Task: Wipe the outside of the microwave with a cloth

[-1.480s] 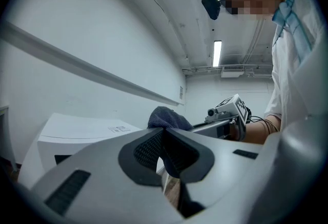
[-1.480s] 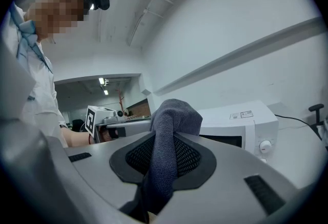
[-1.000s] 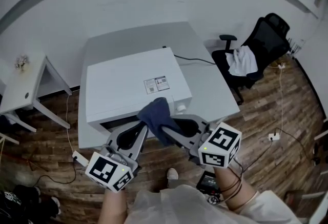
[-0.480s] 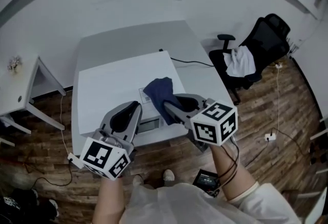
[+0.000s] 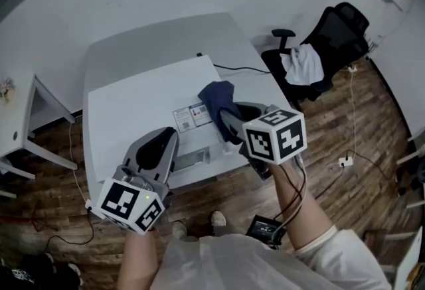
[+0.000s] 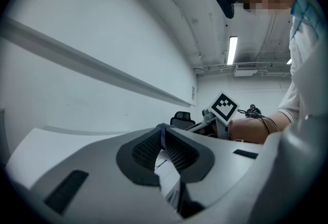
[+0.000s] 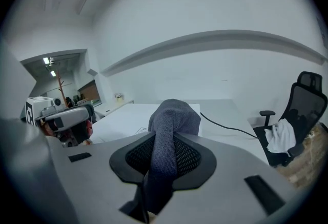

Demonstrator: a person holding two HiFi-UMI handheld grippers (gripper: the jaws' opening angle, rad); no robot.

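Dark blue cloth point(image 5: 218, 97) is clamped between the right gripper point(image 5: 229, 116) jaws and bunched past their tips, over the top of the white microwave point(image 5: 133, 106) near its front right corner. The left gripper point(image 5: 167, 139) is pinched closed on nothing and held at the microwave's front edge.

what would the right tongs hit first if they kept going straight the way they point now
Probably the microwave's white top. The right tongs, shut on the dark blue cloth, tilt down over it, so the cloth's bunched end would touch that top first; depth is hard to judge.
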